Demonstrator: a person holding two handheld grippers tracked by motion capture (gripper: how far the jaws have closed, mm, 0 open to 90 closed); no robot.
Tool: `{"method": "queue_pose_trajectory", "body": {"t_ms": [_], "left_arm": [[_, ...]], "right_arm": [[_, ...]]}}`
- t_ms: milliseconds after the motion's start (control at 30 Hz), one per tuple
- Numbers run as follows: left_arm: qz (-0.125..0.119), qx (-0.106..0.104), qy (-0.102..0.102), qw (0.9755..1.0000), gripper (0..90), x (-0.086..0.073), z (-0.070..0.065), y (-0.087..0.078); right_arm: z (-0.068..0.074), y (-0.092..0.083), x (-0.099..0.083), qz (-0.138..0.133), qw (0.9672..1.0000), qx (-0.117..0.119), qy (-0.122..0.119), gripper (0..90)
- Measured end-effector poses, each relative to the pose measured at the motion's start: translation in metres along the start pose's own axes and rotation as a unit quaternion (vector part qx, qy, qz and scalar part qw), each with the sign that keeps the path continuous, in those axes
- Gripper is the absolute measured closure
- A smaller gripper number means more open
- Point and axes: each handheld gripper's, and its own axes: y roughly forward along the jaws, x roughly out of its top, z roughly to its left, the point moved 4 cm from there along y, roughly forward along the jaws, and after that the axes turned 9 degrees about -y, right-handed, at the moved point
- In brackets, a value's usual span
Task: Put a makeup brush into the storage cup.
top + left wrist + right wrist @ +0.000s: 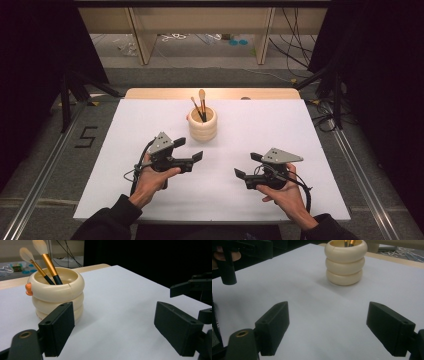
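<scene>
A cream ringed holder (203,124) (56,293) (345,262) stands upright near the back middle of the white table top (150,115). Two makeup brushes (201,106) (43,262) with gold ferrules stick out of it, bristles up. My left gripper (189,149) (117,327) hovers in front and to the left of the holder, open, with nothing between its jaws. My right gripper (247,165) (332,327) hovers front right of the holder, also open and holding nothing. The two grippers face each other across a bare stretch of table.
A wooden strip (150,93) runs along the table's far edge. Beyond it are wooden shelf legs (140,40) and cables (295,50) on the floor. Dark curtains stand at both sides, and metal rails (45,165) flank the table.
</scene>
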Motion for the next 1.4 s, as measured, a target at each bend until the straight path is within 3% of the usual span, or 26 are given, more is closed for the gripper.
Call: {"method": "queue_pose_trajectory", "body": {"t_ms": [167, 633, 933, 1400], "left_arm": [[0.003, -0.001, 0.011, 0.9999, 16.2, -0.004, -0.003, -0.003], [0.025, -0.009, 0.012, 0.9996, 16.1, -0.025, -0.013, -0.011], [0.035, -0.006, 0.024, 0.9991, 16.1, -0.033, -0.016, -0.016], [0.032, 0.003, 0.018, 0.9993, 16.2, -0.032, -0.013, -0.021]], "right_arm": [[0.001, 0.001, 0.001, -0.006, 1.0000, 0.006, 0.004, 18.6], [0.001, -0.001, 0.002, -0.004, 1.0000, -0.001, 0.004, 16.4], [0.002, -0.001, 0.001, -0.005, 1.0000, 0.002, 0.004, 16.3], [0.003, -0.001, 0.001, -0.005, 1.0000, 0.001, 0.001, 16.3]]}}
